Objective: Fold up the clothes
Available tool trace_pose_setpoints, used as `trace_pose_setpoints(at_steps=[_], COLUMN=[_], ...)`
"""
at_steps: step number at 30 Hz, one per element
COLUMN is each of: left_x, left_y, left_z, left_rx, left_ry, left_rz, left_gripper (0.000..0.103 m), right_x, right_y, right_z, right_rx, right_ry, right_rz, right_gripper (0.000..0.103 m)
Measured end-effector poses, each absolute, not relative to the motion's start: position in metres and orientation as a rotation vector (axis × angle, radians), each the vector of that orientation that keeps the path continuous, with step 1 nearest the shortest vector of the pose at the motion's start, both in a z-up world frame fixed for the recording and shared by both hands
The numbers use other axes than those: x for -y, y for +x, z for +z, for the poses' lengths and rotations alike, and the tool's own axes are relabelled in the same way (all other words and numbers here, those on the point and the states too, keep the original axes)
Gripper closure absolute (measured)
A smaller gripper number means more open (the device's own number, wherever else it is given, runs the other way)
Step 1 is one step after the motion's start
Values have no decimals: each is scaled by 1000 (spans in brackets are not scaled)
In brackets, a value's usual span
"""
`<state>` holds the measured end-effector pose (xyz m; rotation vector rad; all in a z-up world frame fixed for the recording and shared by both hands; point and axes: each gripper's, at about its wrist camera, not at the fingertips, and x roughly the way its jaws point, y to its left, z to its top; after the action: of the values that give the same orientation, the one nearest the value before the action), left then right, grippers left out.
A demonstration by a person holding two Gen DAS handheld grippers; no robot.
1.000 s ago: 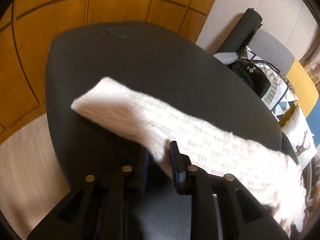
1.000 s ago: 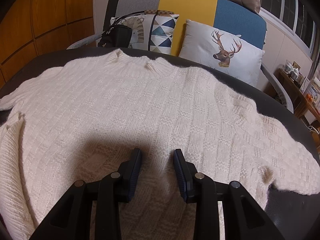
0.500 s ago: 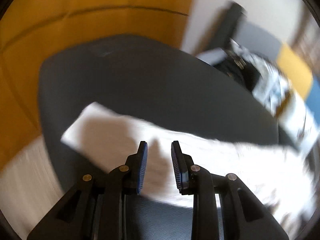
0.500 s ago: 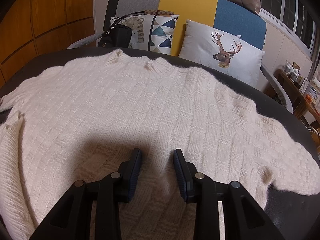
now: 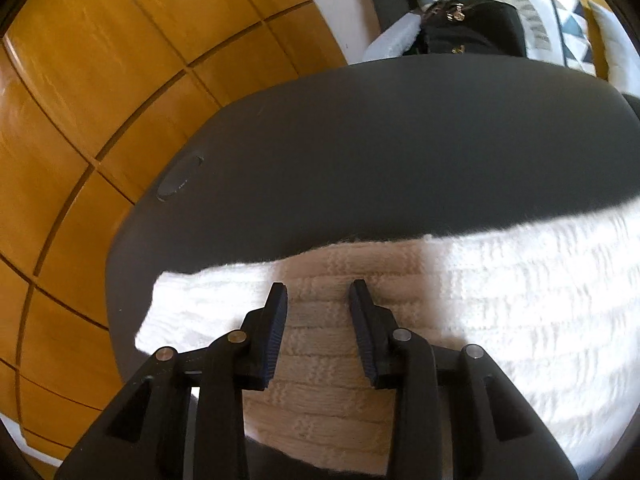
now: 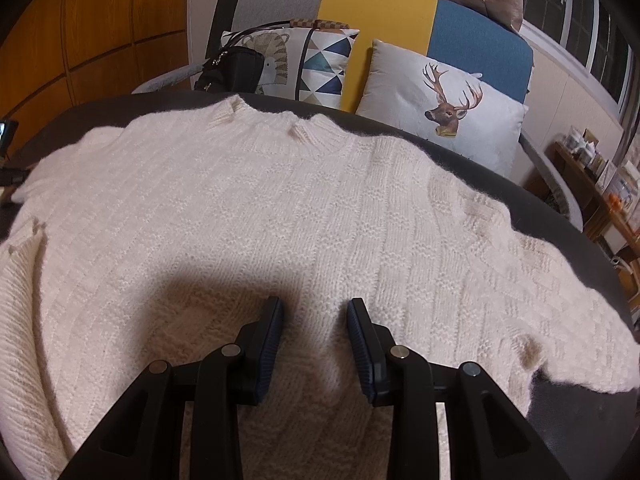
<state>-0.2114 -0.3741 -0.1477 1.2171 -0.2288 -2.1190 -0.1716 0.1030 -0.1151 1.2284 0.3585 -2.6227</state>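
Dark grey worktop (image 5: 380, 140), rounded at its edge, with orange wood panelling (image 5: 100, 80) behind it on my left and a sofa (image 6: 400, 12) in grey, yellow and blue blocks beyond its far side. A cream knitted sweater (image 6: 260, 208) lies spread flat on the worktop, neckline toward the sofa. My right wrist view shows nearly the whole garment — body, collar and the right sleeve (image 6: 560, 300) running out toward the worktop's edge. My left wrist view shows only the left sleeve (image 5: 480, 300), a white band lying across the dark surface with its cuff end pointing toward the panelling.

Left hand-held gripper (image 5: 318, 300): jaws parted, poised over the sleeve with nothing between them; whether the fingertips touch the knit I cannot tell. Right hand-held gripper (image 6: 314, 312): jaws likewise parted and empty, over the lower body of the sweater, casting a shadow on it.

Seen only from the right: a deer-print cushion (image 6: 440, 108) and a window (image 6: 580, 32). Seen in both: a black handbag (image 6: 236, 68) and a triangle-patterned cushion (image 6: 324, 64). Seen only from the left — a round cap (image 5: 180, 176) set flush in the worktop near its edge.
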Motion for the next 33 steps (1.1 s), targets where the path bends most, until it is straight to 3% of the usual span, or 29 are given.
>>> trace_pose_setpoints(at_steps=[11, 16, 18, 19, 20, 21, 24, 25, 33], left_x=[366, 313, 285, 273, 260, 242, 187, 178, 143], left_y=[-239, -206, -187, -180, -176, -176, -189, -196, -246], left_z=[-142, -108, -92, -86, -81, -78, -82, -86, -122], left_rx=[367, 452, 444, 408, 368, 351, 404, 428, 576], left_ry=[1220, 1002, 894, 865, 859, 879, 982, 1006, 1138], left_rz=[-2074, -2264, -2363, -2430, -2504, -2576, -2694, -2699, -2680], left_gripper=[67, 67, 65, 57, 48, 45, 44, 44, 42], right_x=[-84, -115, -132, -139, -143, -147, -155, -158, -172], right_y=[-213, -213, -197, -190, -188, -187, -197, -203, -279], right_z=[-115, -112, -103, -100, -98, -97, -97, -98, -123], right_rx=[-313, -92, -46, -19, -17, -43, -155, -161, -279], right_ry=[1275, 1283, 1226, 1196, 1189, 1190, 1200, 1204, 1325], right_rz=[-2678, -2575, -2628, -2641, -2652, -2672, -2723, -2718, -2705], right_gripper=[70, 68, 68, 68, 68, 68, 71, 79, 80])
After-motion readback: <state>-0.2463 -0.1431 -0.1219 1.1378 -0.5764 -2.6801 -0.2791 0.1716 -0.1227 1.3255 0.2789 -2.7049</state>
